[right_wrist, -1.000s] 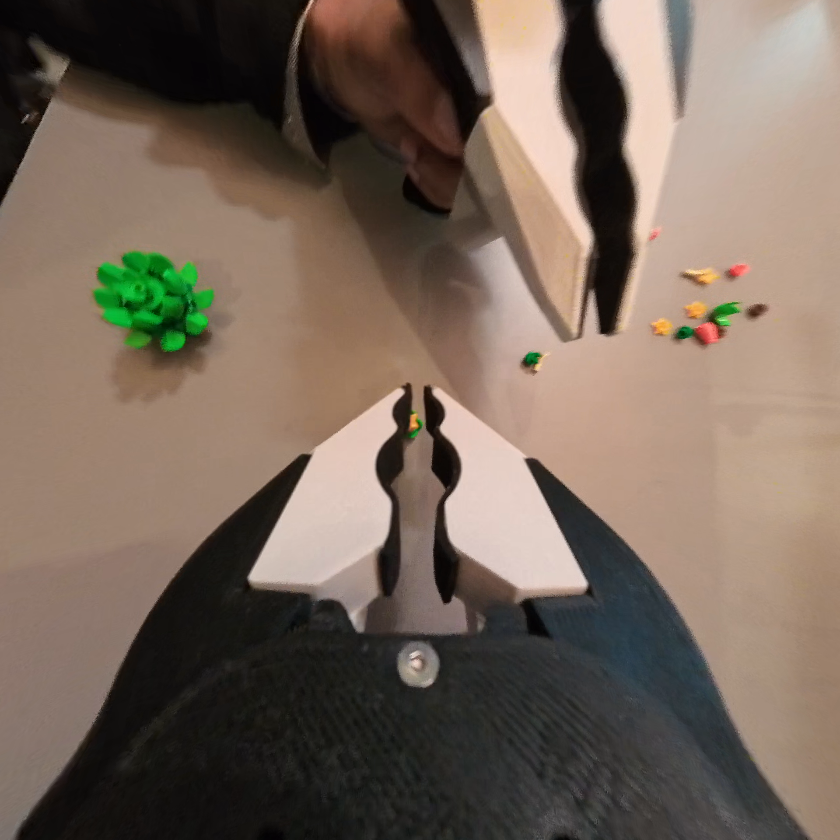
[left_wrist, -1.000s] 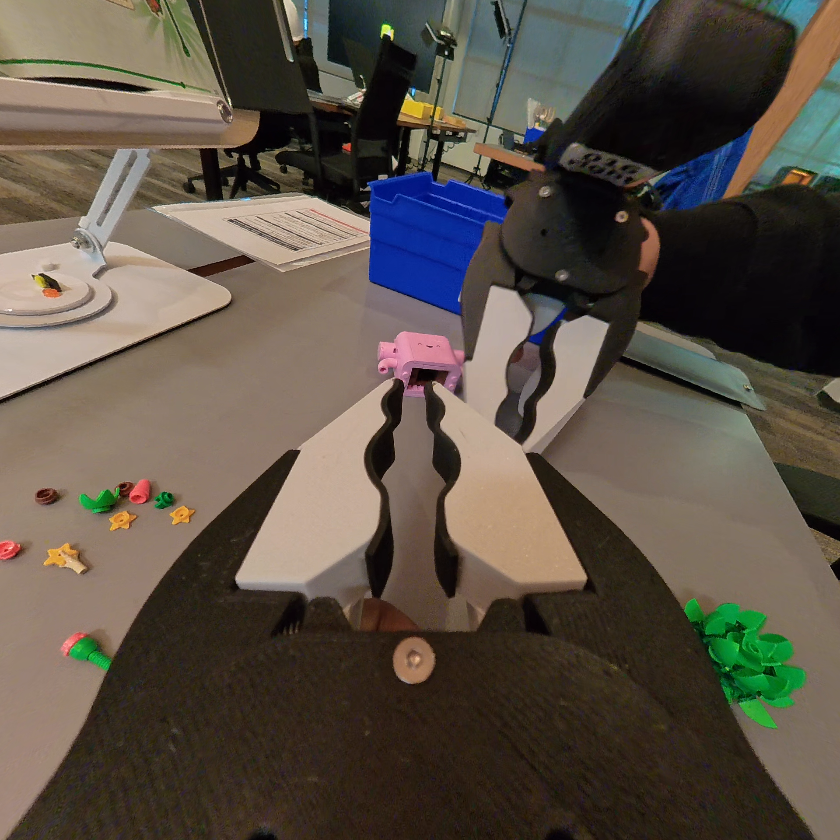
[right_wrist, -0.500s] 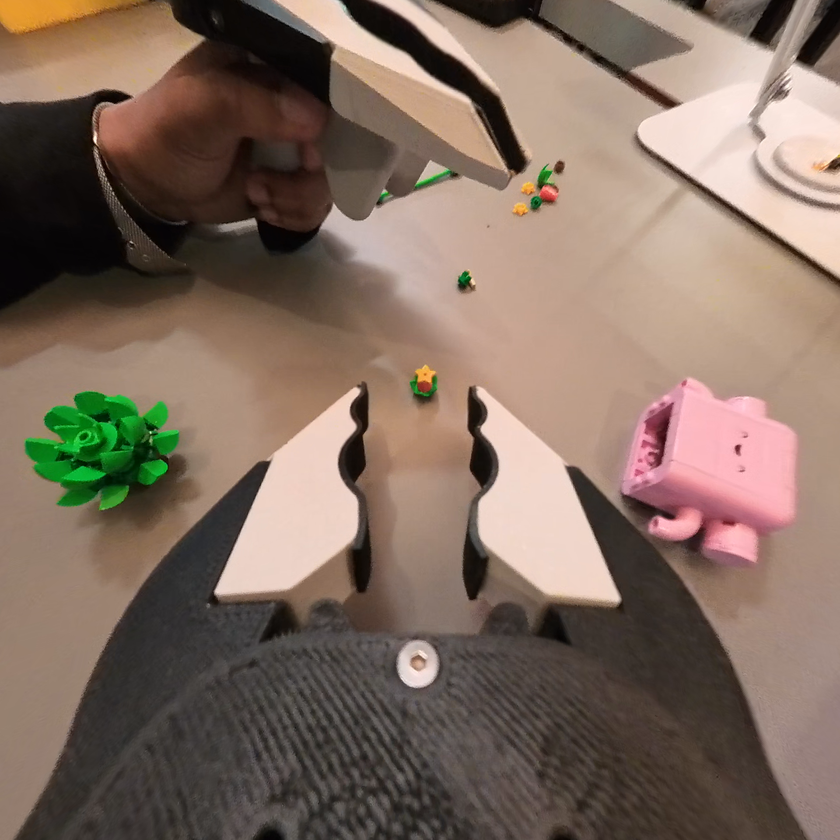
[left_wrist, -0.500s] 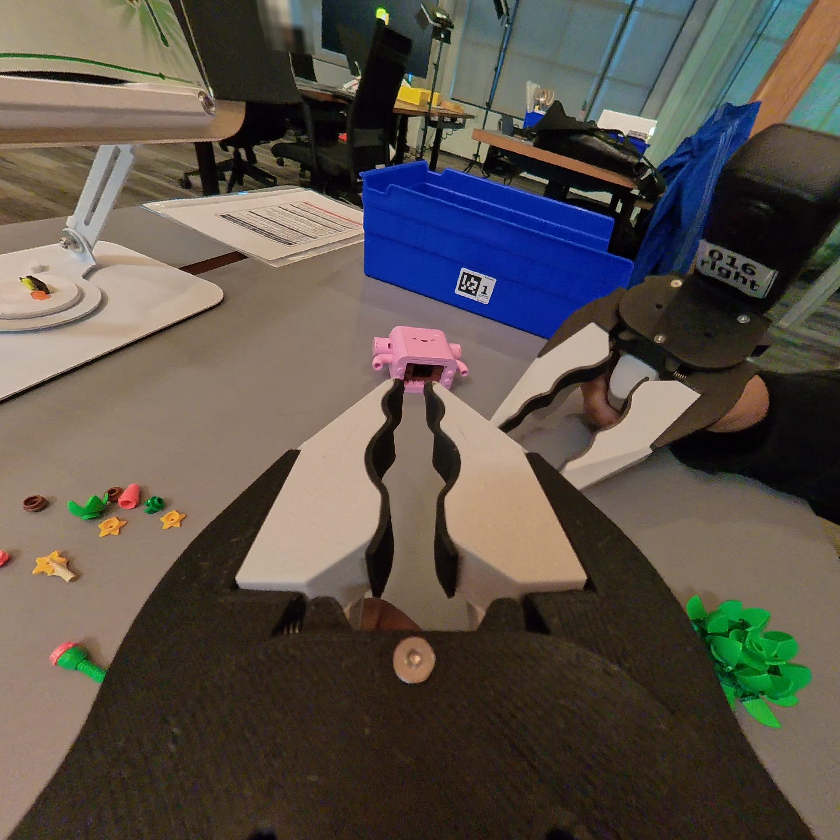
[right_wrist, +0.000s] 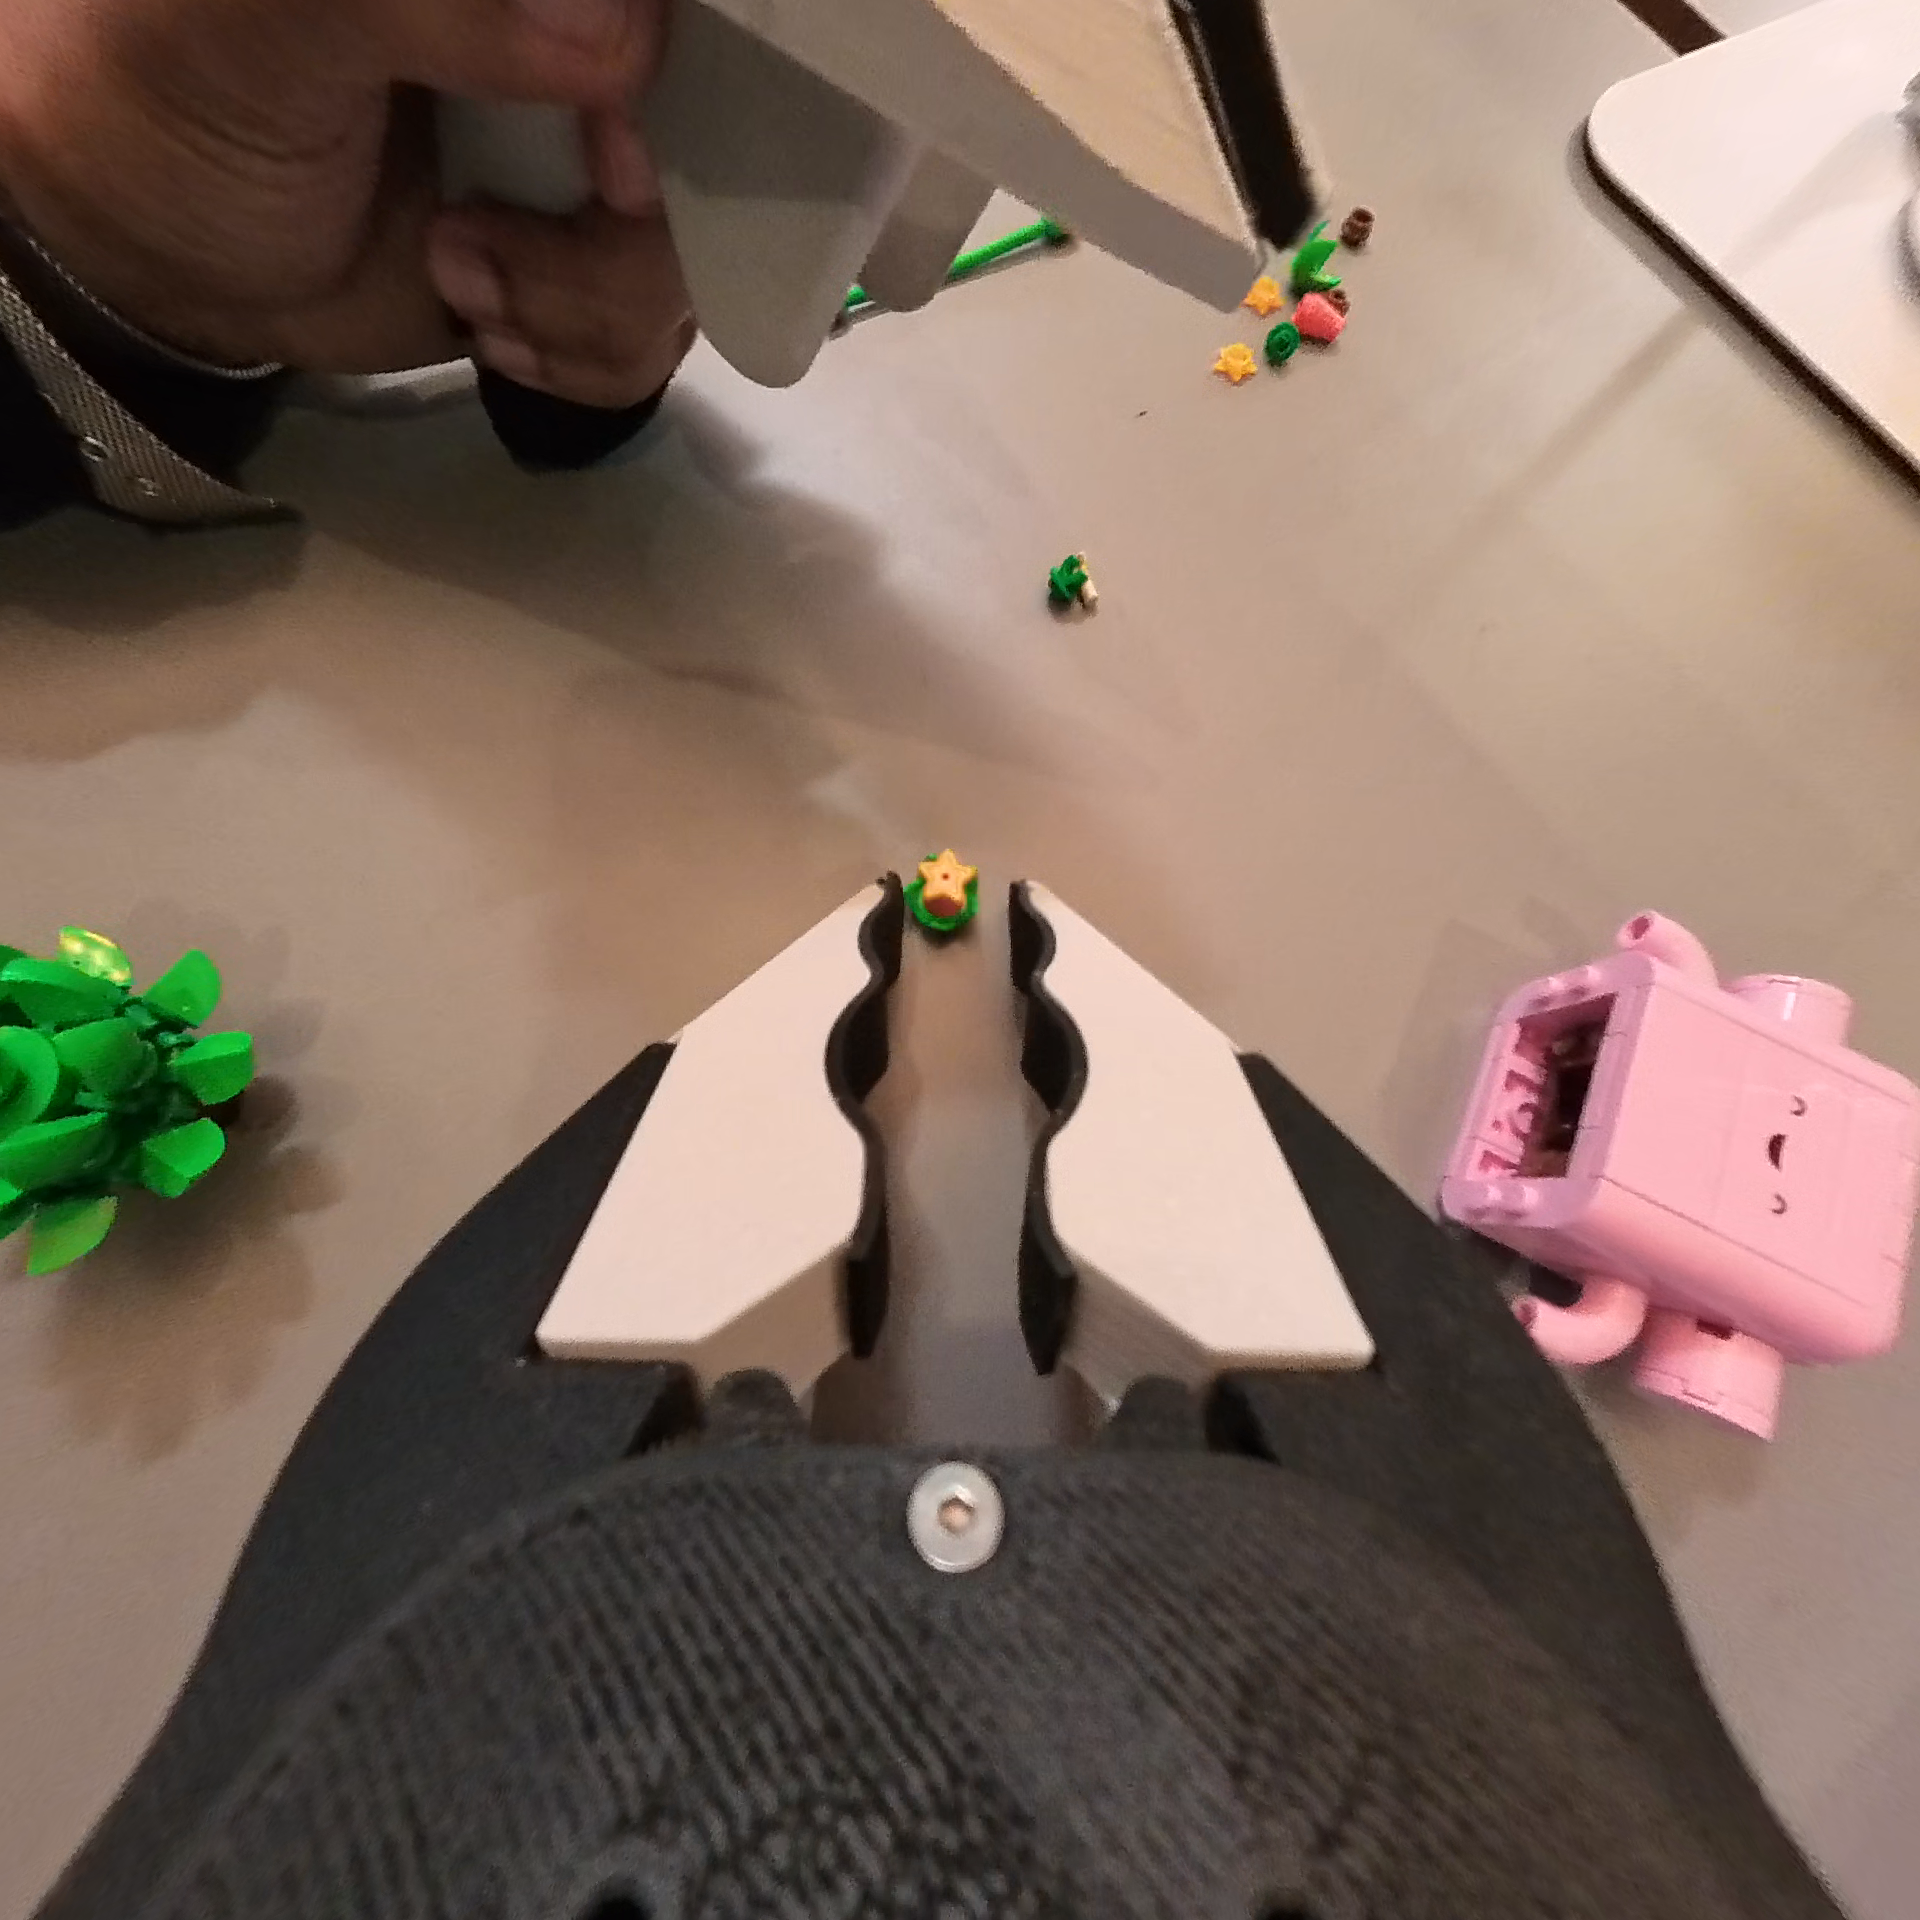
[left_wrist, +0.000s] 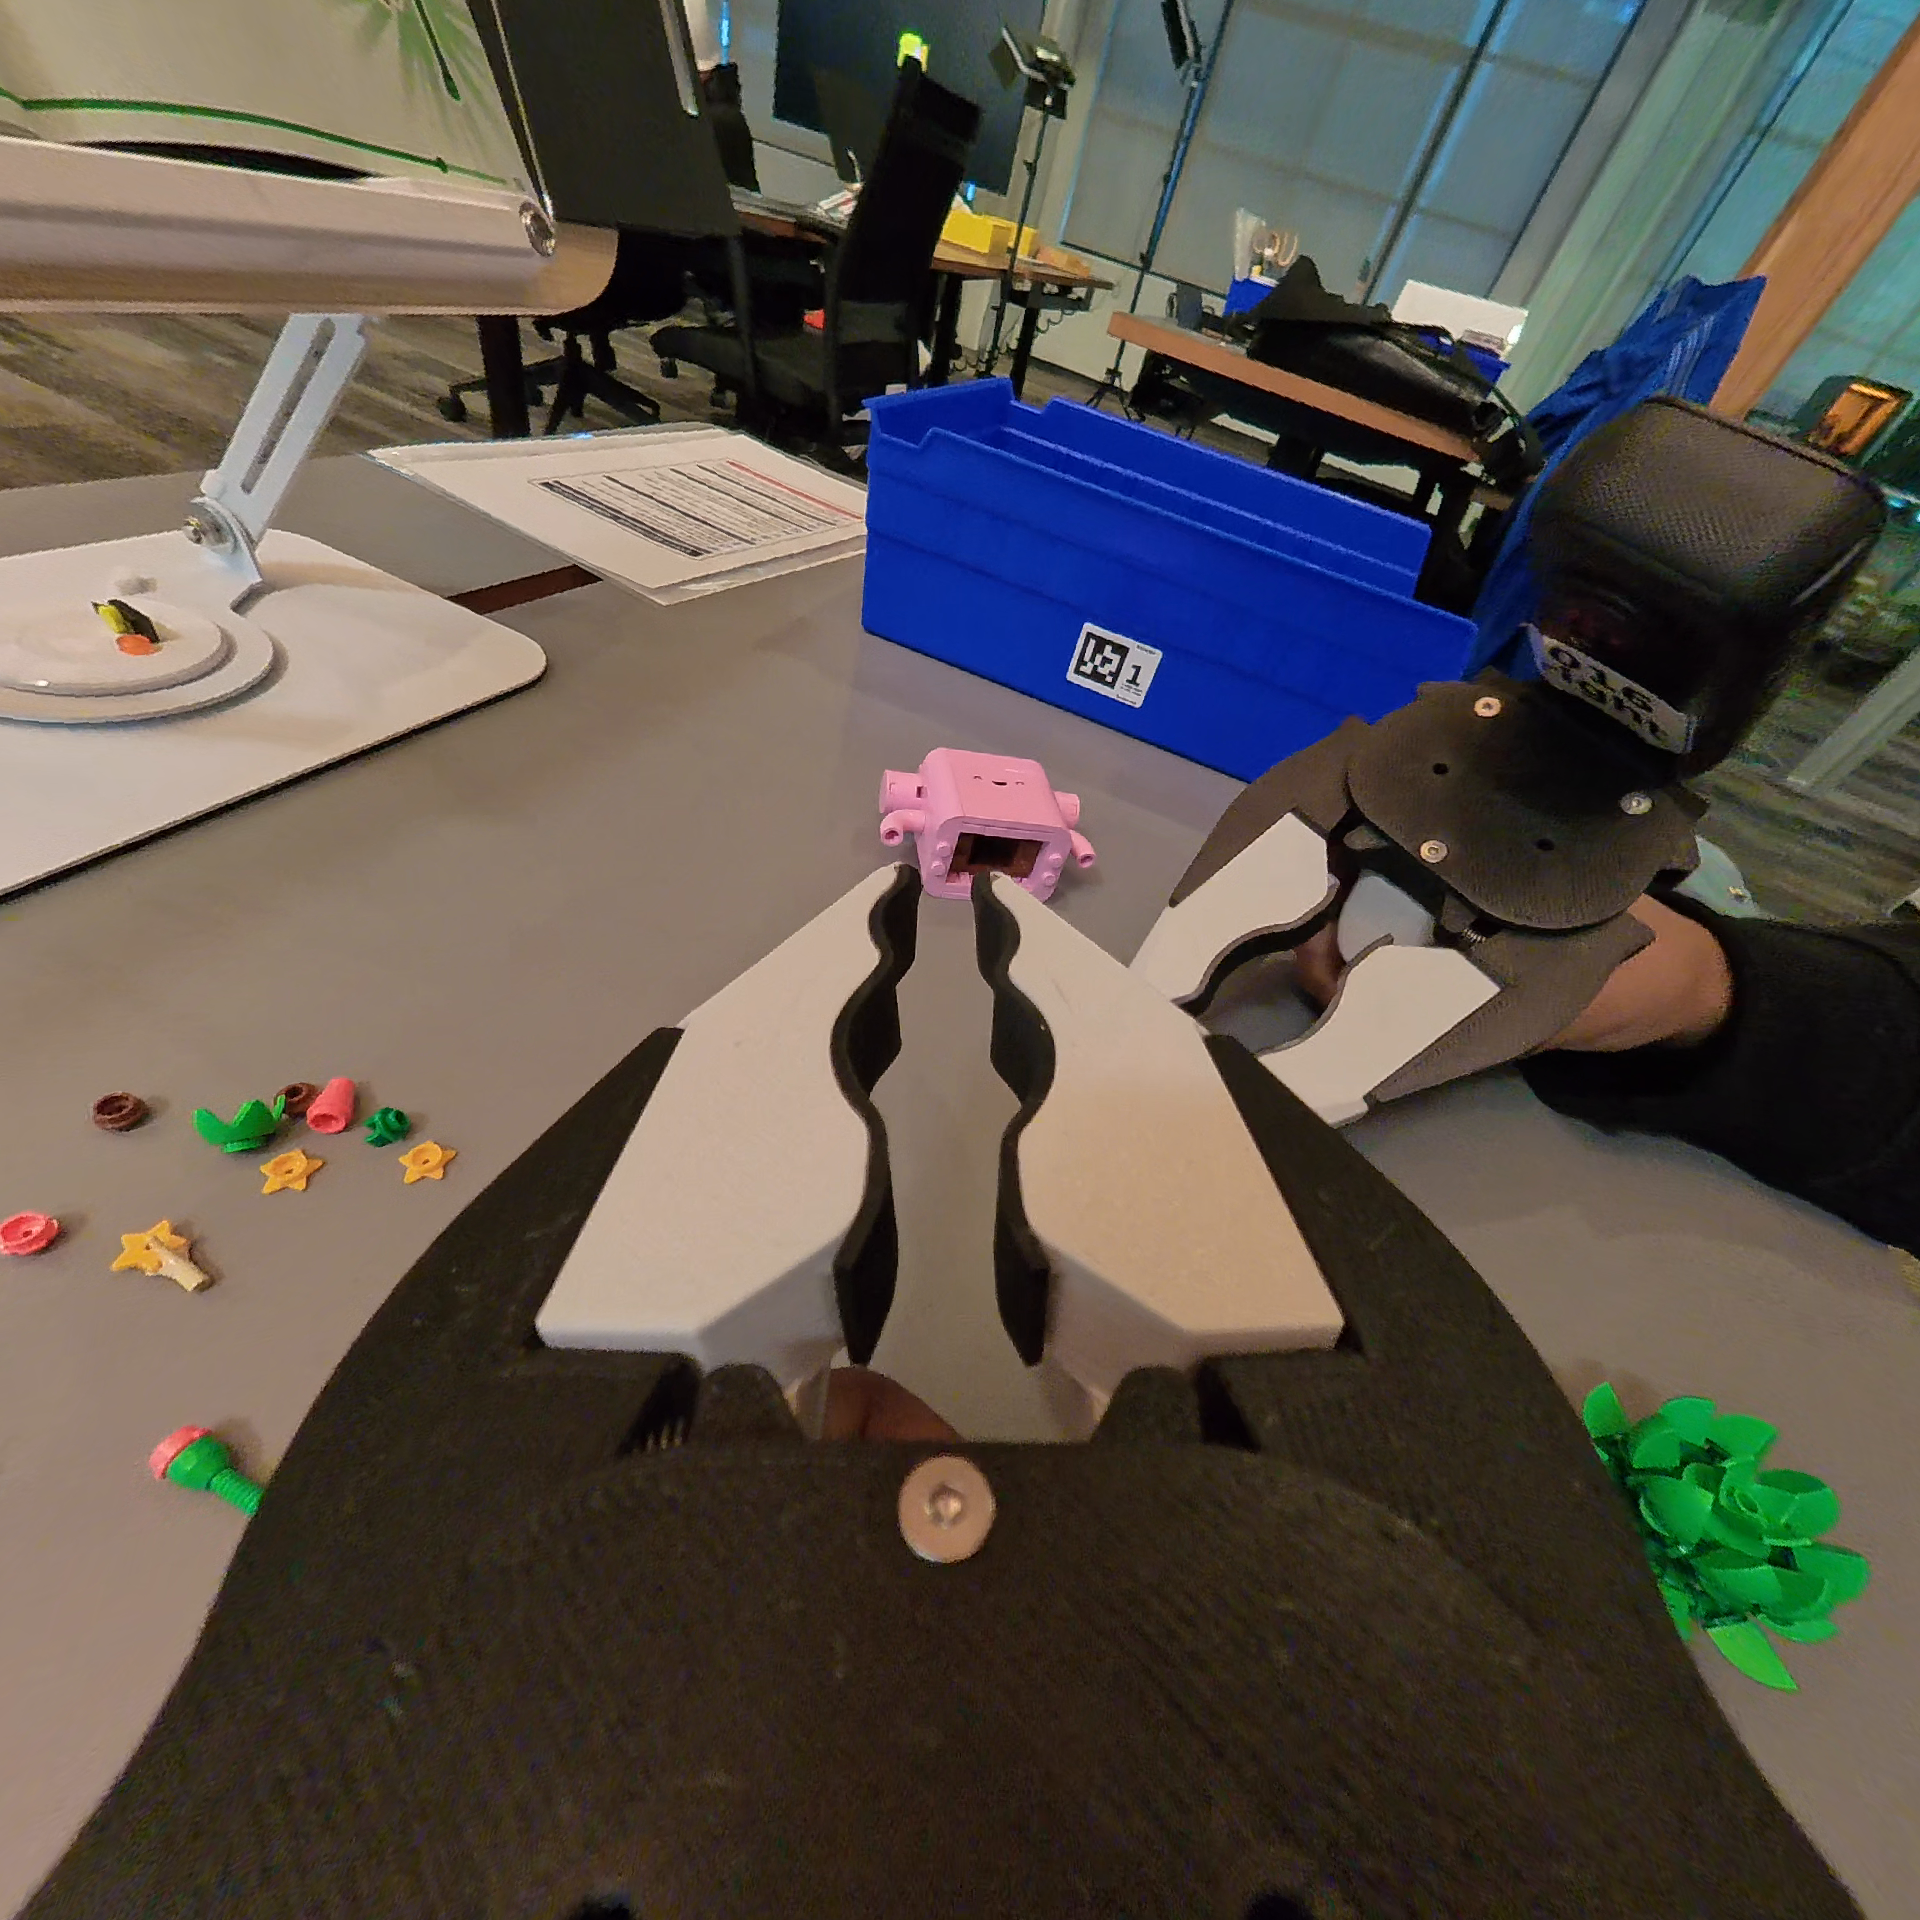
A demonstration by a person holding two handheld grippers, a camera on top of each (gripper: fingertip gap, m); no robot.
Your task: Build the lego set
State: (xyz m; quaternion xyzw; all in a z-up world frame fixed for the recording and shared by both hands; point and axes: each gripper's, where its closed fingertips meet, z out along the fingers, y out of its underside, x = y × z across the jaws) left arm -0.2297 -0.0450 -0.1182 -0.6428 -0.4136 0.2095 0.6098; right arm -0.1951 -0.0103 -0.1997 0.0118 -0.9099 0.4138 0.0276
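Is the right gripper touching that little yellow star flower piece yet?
Cannot tell. In the right wrist view the yellow star flower sits between the right gripper fingertips, close to the left one, but blur hides any gap.

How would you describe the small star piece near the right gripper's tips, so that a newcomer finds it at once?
Start at the pink pot lying on its side on the grey table. Left of it is the right gripper, open, tips low over the table. Between those tips sits the star piece: a yellow star on a green base, alone, while the other yellow stars lie in a far cluster.
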